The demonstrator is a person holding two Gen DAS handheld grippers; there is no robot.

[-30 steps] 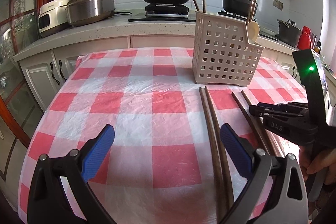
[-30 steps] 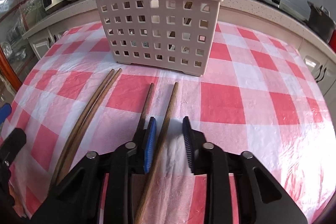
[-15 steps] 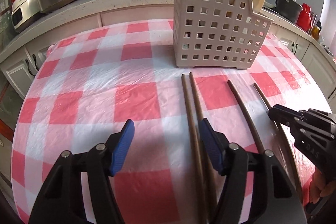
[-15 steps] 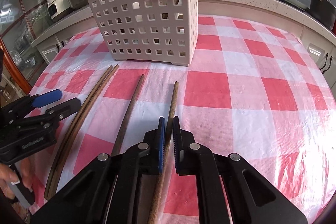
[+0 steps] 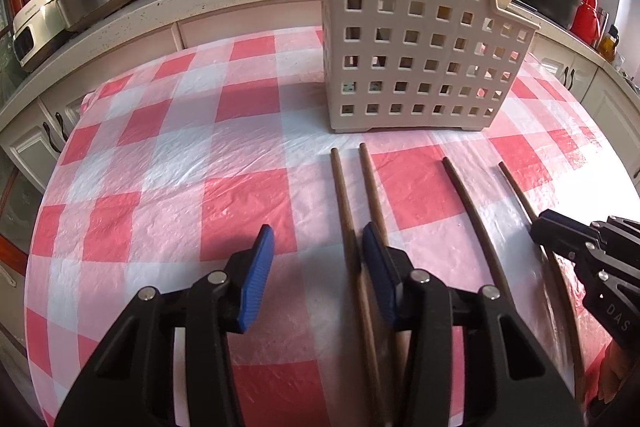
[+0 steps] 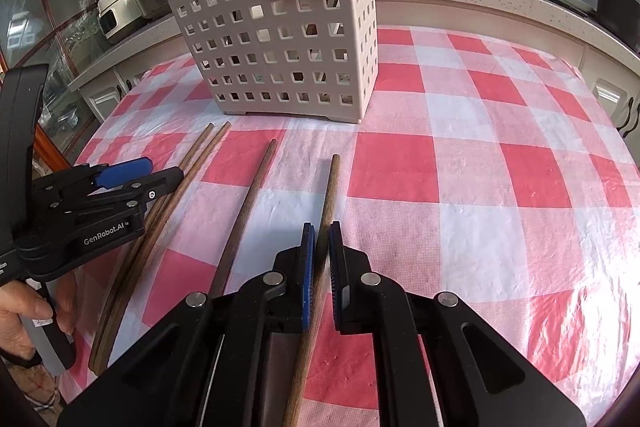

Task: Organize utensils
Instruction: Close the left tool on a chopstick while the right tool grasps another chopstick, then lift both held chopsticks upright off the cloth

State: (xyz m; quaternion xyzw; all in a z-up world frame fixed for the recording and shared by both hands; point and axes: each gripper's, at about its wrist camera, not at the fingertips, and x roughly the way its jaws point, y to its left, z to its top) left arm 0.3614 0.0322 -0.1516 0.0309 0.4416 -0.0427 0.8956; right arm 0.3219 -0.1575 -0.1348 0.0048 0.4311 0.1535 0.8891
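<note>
Red-and-white checked cloth (image 5: 168,163) covers the table, with a white slotted utensil basket (image 5: 408,39) standing at its far side. Four wooden chopsticks lie before it. The right gripper (image 6: 319,227) tilts steeply down, clamped on the rightmost chopstick (image 6: 330,183). The left gripper (image 5: 318,251), also angled down, has just been closing; the leftmost chopstick (image 5: 344,203) lies between its jaws, not yet pinched.
</note>
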